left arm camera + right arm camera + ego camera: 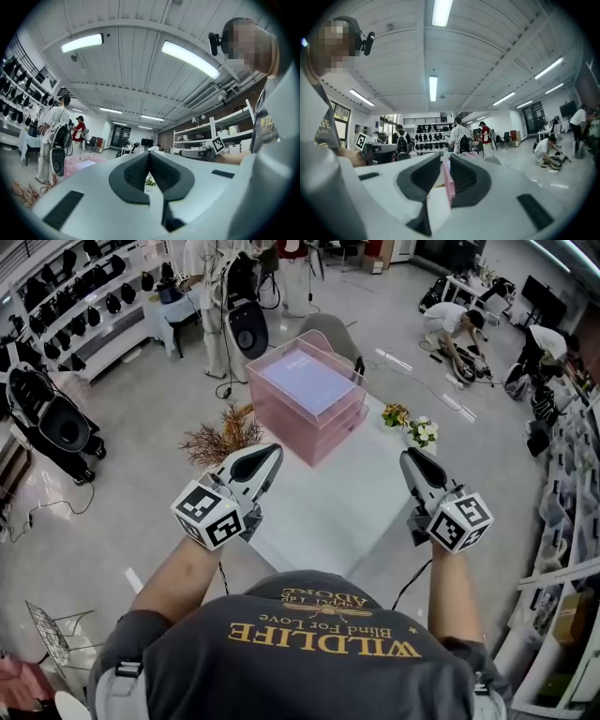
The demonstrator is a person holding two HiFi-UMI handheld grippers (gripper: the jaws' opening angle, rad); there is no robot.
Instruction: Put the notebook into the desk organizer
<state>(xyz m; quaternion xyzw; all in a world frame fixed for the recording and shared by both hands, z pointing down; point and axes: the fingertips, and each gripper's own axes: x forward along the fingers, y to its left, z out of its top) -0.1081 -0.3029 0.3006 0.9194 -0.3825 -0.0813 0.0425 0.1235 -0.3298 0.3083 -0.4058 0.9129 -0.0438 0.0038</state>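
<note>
The pink see-through desk organizer (pixel 323 439) stands at the far end of the white table (pixel 328 517). A lavender notebook (pixel 305 381) lies flat in its top tier. Both grippers hover near my body, well short of the organizer, and hold nothing. My left gripper (pixel 274 454) is at the table's left edge with its tips together; in the left gripper view (pixel 149 153) the pads meet. My right gripper (pixel 411 457) is at the table's right side. In the right gripper view (pixel 443 159) a narrow gap shows between the jaws, with the pink organizer (pixel 446 180) seen through it.
A dried brown plant (pixel 225 437) sits left of the organizer, and two small flower pots (pixel 422 432) sit to its right. A grey chair (pixel 333 334) stands behind the table. People work on the floor at the back right, and shelving (pixel 572 521) runs along the right.
</note>
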